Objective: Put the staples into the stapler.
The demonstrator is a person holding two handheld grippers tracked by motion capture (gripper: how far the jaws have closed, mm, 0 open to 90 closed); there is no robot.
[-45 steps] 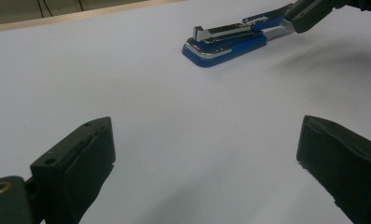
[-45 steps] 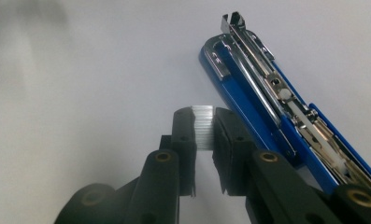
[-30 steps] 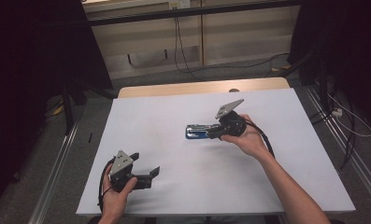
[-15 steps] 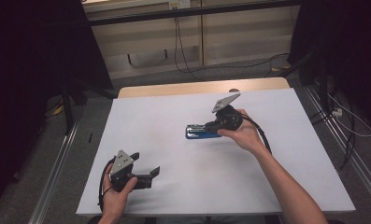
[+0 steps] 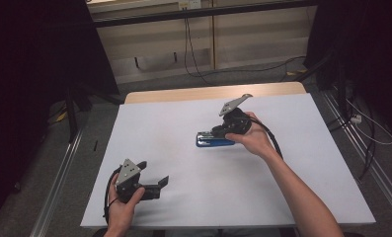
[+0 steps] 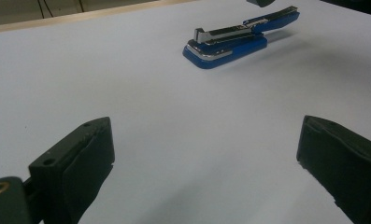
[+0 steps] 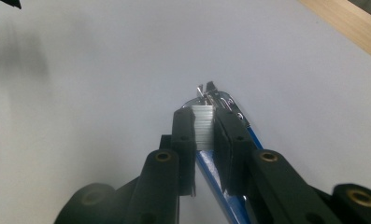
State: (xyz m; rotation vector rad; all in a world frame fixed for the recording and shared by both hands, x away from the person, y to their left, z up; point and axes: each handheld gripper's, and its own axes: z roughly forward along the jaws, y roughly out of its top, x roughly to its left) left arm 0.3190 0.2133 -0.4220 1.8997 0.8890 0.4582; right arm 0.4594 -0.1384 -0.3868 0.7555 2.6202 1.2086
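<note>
While the left gripper (image 5: 156,185) sits idle near the front-left corner of the table (image 5: 302,197), the right gripper (image 5: 218,132) is working over the blue stapler (image 5: 214,142).

Stapler: roughly mid-table, lying flat, long axis across the table. Glossy blue plastic base, wedge-shaped with a rounded nose. Bright chrome magazine rail on top, stepped at the front end. In the left gripper view the stapler (image 6: 239,39) has its blue top arm hinged up and away from the rail at the far end, so the magazine is exposed.

Right gripper: hand (image 5: 255,140) comes in from the right of the stapler, gripper body tilted, grey three-cornered plate sticking up behind it. In the right gripper view (image 7: 204,128) the jaws are narrow and pinched on a strip of staples (image 7: 203,122) – a small block of silver metal, finely ribbed. The strip sits directly above the stapler's chrome rail (image 7: 223,105), blue base running under the jaws. Can't tell if the strip is already touching the rail.

Left gripper: well apart from the stapler, down-left of it, held in the left hand (image 5: 122,207). In the left gripper view (image 6: 206,158) jaws are wide, nothing between them, just bare tabletop. Pads are matte black rubbery blocks, squared edges, scuffed at the corners.

Table: smooth matte white sheet, flat, pale wood strip along the far edge behind the stapler. Black cable trails from each gripper back along the forearm.
</note>
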